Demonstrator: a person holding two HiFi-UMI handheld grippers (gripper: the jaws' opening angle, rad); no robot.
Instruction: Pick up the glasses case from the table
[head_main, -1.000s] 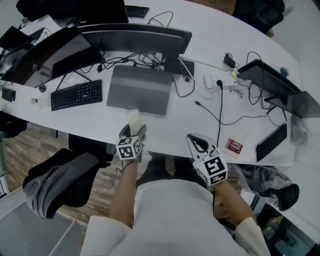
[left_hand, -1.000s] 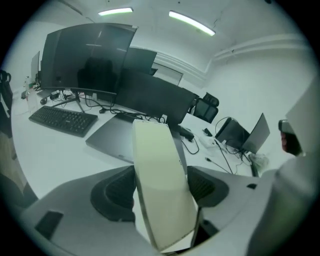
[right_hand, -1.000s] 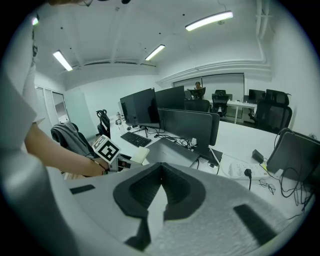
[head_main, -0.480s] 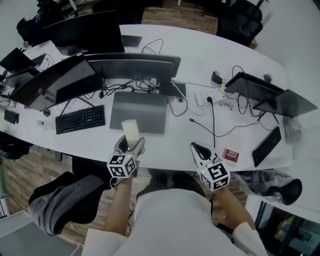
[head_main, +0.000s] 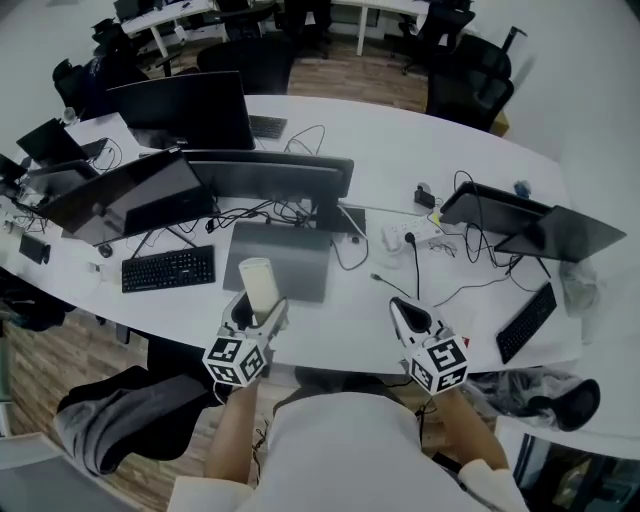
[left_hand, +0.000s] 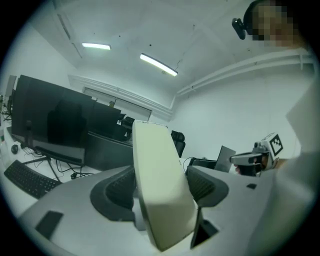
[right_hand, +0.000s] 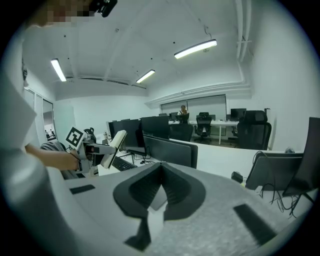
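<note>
Glasses case is up off the table.
Left gripper squeezes it so it cannot fall; right gripper is closed, holding nothing.

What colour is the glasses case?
The glasses case is plain pale cream; the left gripper view shows it best.

Glasses case base, hidden within the left gripper.

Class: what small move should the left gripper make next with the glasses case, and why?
Probably just hold steady: the left gripper already clamps the glasses case, which is clear of the table, so the pickup looks done.
</note>
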